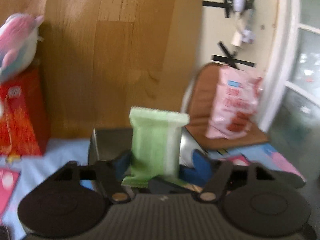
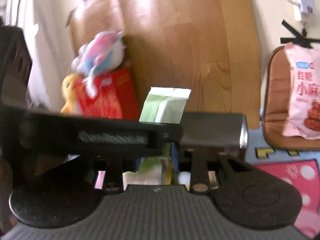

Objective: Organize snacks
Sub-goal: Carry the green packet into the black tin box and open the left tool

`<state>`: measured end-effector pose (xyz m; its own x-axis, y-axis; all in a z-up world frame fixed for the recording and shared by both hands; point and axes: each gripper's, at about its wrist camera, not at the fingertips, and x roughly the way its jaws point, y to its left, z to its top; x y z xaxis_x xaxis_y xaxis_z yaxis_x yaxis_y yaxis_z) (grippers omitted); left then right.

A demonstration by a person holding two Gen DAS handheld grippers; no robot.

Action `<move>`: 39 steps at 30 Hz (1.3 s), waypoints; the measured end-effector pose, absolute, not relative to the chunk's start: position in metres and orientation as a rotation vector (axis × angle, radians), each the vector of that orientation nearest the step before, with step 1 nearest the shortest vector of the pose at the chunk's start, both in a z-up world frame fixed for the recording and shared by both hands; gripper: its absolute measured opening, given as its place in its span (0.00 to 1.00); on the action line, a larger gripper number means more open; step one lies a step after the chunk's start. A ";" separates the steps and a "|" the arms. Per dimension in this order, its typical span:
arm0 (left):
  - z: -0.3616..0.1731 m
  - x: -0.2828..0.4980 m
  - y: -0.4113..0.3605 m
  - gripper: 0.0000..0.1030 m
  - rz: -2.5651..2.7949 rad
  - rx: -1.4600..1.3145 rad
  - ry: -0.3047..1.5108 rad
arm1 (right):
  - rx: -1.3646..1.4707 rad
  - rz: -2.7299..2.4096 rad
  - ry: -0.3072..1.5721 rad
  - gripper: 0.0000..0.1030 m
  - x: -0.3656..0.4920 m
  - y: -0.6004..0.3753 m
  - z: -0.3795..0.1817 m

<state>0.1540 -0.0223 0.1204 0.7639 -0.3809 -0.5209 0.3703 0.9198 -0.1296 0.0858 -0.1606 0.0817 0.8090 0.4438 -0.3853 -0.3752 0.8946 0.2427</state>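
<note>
In the left wrist view a pale green snack packet (image 1: 158, 140) is held upright at the centre of the frame, pinched near its lower end between the blue pads of the left tongs (image 1: 160, 168). Its serrated top seal stands free above the grip, in front of a dark metal box (image 1: 108, 144) seen just behind it.

In the right wrist view the same packet (image 2: 166, 106) rises at mid-frame above a black bar, apparently the body of the other tool, that crosses the view. Whether the right tongs (image 2: 158, 170) are wide or narrow cannot be told, since their tips are hidden behind that bar; some packaging appears between the fingers, but a grip is not confirmed.

The packet is judged to be light, thin-walled and soft, with a slick film surface that can slide if pinched loosely. The contents are probably brittle, so only moderate pressure is advised. The flat body close to a sealed end is judged the best place to take hold of it, where the film is stiffest and crushing is least likely.

A larger pink snack bag (image 1: 234, 104) is seen at the right of the frame, leaning on a brown chair cushion (image 1: 202, 100). A red box (image 1: 20, 116) with a plush toy (image 1: 18, 42) on top is seen at the left.
</note>
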 end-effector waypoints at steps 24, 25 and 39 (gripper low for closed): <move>0.035 0.151 0.111 0.44 -0.319 -0.458 0.801 | 0.395 0.506 0.674 0.42 0.107 -0.135 0.029; 0.029 0.155 0.106 0.36 -0.333 -0.466 0.824 | 0.414 0.510 0.691 0.37 0.112 -0.133 0.027; 0.054 0.072 0.071 0.28 -0.464 -0.393 0.719 | 0.378 0.534 0.562 0.13 0.030 -0.154 0.038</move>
